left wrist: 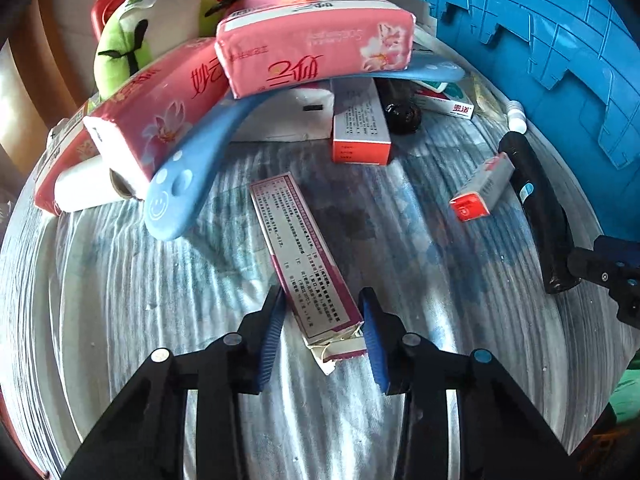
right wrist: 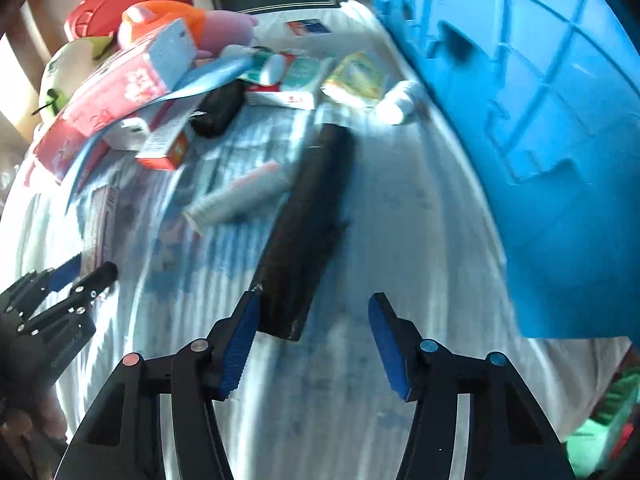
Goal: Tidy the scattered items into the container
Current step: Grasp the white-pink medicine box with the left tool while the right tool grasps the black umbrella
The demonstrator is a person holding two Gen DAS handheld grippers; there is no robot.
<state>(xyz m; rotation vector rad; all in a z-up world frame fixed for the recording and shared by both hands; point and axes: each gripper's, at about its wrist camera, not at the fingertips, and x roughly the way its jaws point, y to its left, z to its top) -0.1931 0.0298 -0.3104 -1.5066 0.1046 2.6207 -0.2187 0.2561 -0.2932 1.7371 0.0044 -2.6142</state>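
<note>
A long pink-and-white carton [left wrist: 300, 248] with a torn near end lies on the striped cloth [left wrist: 200, 300]. My left gripper [left wrist: 322, 298] is shut on the carton, a blue pad against each long side. In the right wrist view a long black tube [right wrist: 308, 216] lies with its near end against the left pad [right wrist: 240, 340] of my right gripper [right wrist: 314, 300]. That gripper stands open, its other pad well apart from the tube. The blue crate [right wrist: 540, 152] stands to the right, and the left wrist view shows the blue crate [left wrist: 560, 60] too.
At the back are piled pink tissue packs [left wrist: 316, 52], a blue smiley-faced shoehorn [left wrist: 176, 196], a paper roll [left wrist: 92, 188], plush toys [left wrist: 128, 40] and a red basket [right wrist: 120, 0]. A red-and-white box [left wrist: 360, 128], a smaller box [left wrist: 482, 188] and a white bottle [right wrist: 400, 100] lie loose.
</note>
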